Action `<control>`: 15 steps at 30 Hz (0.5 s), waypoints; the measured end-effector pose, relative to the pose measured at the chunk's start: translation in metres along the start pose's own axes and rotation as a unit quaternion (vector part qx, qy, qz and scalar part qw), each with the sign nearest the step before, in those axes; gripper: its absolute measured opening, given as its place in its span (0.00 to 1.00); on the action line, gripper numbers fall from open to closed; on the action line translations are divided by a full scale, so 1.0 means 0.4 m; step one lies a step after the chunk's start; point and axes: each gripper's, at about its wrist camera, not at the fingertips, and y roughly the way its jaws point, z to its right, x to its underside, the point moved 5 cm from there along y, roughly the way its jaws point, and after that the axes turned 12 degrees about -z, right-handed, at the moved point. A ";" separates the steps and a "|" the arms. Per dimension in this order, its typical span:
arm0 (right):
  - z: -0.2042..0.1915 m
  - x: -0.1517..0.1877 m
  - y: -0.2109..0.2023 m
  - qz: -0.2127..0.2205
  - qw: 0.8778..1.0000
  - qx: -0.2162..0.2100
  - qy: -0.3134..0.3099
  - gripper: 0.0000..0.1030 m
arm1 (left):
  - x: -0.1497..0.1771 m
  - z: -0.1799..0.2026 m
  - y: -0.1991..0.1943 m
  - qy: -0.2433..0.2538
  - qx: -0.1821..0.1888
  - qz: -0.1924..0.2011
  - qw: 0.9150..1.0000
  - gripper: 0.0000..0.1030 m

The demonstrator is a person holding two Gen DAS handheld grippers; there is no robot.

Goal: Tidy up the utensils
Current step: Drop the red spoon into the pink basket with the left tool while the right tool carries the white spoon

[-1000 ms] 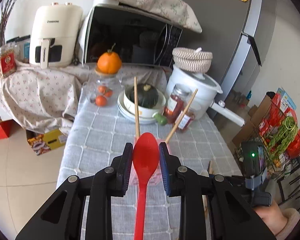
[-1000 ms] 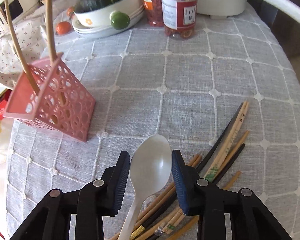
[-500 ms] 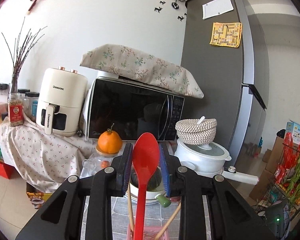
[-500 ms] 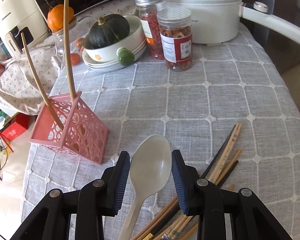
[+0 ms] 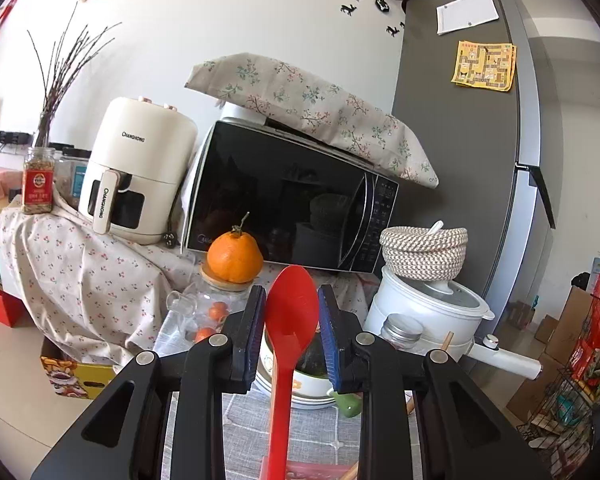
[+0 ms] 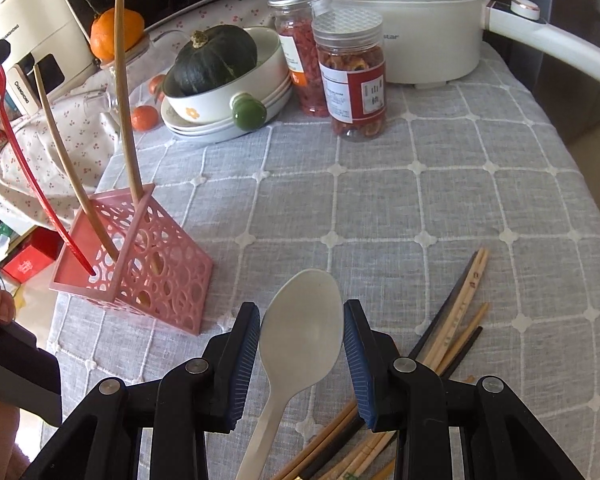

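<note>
A table (image 6: 440,184) under a grey checked cloth is seen, with a white cooker (image 6: 404,20) at its far end. A pink holder (image 6: 140,264) stands near the left edge, and two chopsticks (image 6: 126,92) lean in it. The handle tip of the red spoon (image 5: 290,320) is lowered into the holder, while its bowl is clamped between the pads of the left gripper (image 5: 292,312), narrowly parted. A white spoon (image 6: 302,332) is gripped by its bowl in the right gripper (image 6: 302,340), somewhat wider parted, above the cloth. Loose chopsticks (image 6: 456,320) are left lying on the cloth just beside and under that gripper.
</note>
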 end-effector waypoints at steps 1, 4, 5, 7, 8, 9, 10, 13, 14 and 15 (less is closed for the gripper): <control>-0.001 0.000 -0.001 0.002 1.000 0.000 0.001 0.37 | 0.004 -0.002 0.003 -0.001 0.000 -0.003 1.000 0.27; -0.005 -0.002 -0.008 0.012 1.000 -0.003 0.001 0.37 | 0.017 -0.004 0.005 0.006 -0.003 -0.009 1.000 0.28; -0.007 -0.002 -0.013 0.017 1.000 -0.002 -0.001 0.37 | 0.020 -0.003 0.006 0.008 -0.005 -0.014 1.000 0.28; -0.011 -0.003 -0.026 0.029 1.000 -0.001 -0.004 0.37 | 0.025 -0.001 0.011 0.014 -0.004 -0.033 0.999 0.34; -0.011 -0.005 -0.035 0.036 0.999 -0.001 -0.005 0.37 | 0.028 0.000 0.012 0.017 -0.006 -0.045 0.999 0.38; -0.012 -0.006 -0.044 0.043 0.999 -0.002 -0.004 0.37 | 0.031 -0.002 0.009 0.018 -0.008 -0.055 0.998 0.39; -0.012 -0.008 -0.054 0.049 0.999 -0.002 -0.003 0.37 | 0.034 -0.003 0.005 0.021 -0.009 -0.065 0.998 0.41; -0.011 -0.015 -0.088 0.073 0.997 -0.005 0.004 0.37 | 0.039 -0.004 -0.008 0.033 -0.019 -0.103 0.994 0.47; -0.012 -0.016 -0.099 0.080 0.997 -0.006 0.006 0.37 | 0.041 -0.005 -0.014 0.037 -0.020 -0.118 0.992 0.49; -0.014 -0.017 -0.110 0.086 0.996 -0.008 0.009 0.37 | 0.042 -0.008 -0.022 0.040 -0.024 -0.132 0.990 0.49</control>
